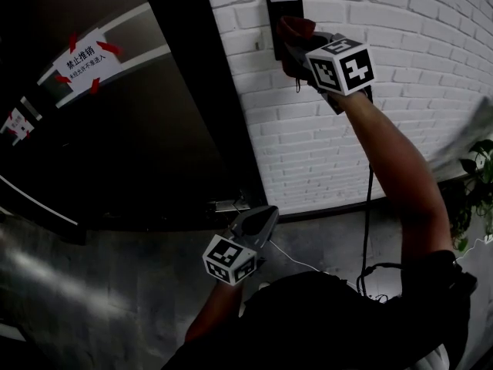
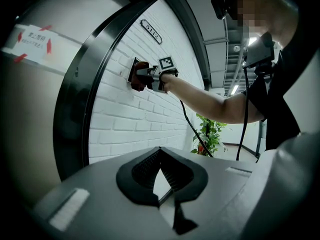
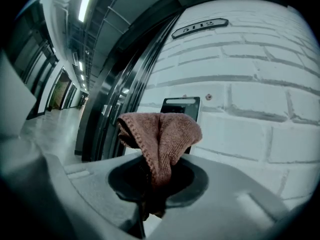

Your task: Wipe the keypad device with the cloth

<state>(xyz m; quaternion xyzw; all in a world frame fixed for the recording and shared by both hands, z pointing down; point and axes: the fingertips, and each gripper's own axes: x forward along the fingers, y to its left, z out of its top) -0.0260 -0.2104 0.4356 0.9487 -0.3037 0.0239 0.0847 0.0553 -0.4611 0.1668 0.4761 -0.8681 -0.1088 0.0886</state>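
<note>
Head view: my right gripper [image 1: 299, 46] is up at the white brick wall [image 1: 400, 137], jaws clenched on the reddish cloth [image 1: 296, 28]. The cloth sits over the lower part of the black keypad device [image 1: 283, 6], which is mounted just beside the dark door [image 1: 146, 145]. My left gripper [image 1: 264, 218] hangs low, well apart from the wall.

Left gripper view: left gripper [image 2: 161, 176] has its jaws together with nothing between them. From the side, the cloth [image 2: 139, 79] looks pressed against the device [image 2: 132, 70], though I can't confirm contact.

Right gripper view: the cloth [image 3: 162, 134] is a bunched wad pinched by its tail in the right gripper [image 3: 154, 186]. The device [image 3: 180, 105] top edge shows above it.

Risks, as I judge them:
- The pinch is small, so drag on the device face could pull the cloth out.
- The wad is short, so pushing hard could bang the gripper nose into the device or press its keys.
- The upper part may get missed.
</note>
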